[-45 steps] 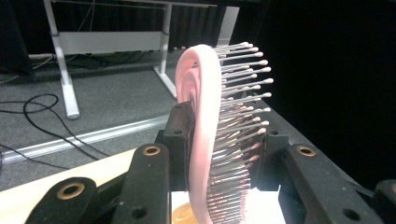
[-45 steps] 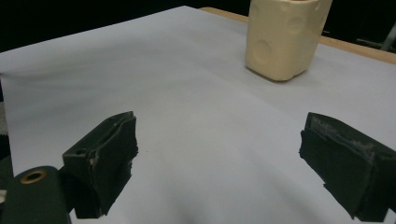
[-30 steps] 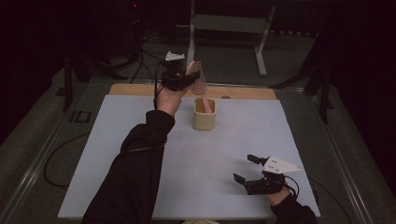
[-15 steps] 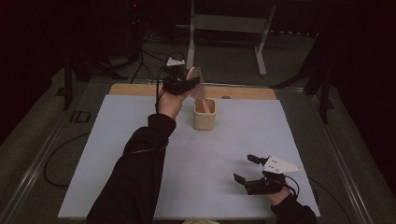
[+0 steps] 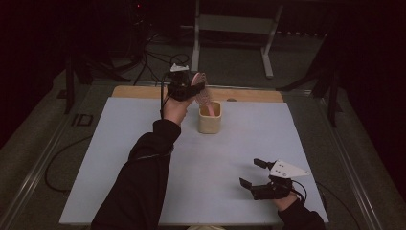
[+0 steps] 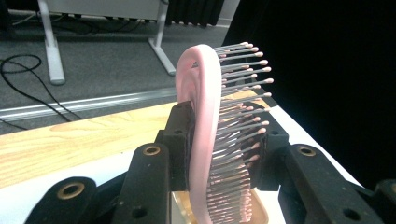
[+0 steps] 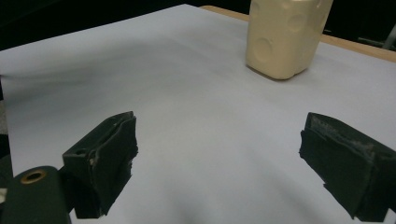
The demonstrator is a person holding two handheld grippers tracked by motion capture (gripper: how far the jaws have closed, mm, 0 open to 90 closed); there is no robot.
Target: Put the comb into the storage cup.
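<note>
Since one second ago, the left gripper (image 5: 187,87) has lowered the pink hairbrush (image 5: 203,94) so its handle now enters the cream holder (image 5: 209,118); the right gripper (image 5: 254,173) has not moved.

High view — the holder stands on the white table (image 5: 119,143), toward its far edge.

Left gripper view — jaws are clamped on the hairbrush (image 6: 205,135) head, metal bristles pink-tipped.

Right gripper view — jaws spread wide, empty, above the table (image 7: 187,93); holder (image 7: 285,35) beyond. No writing is legible.
</note>
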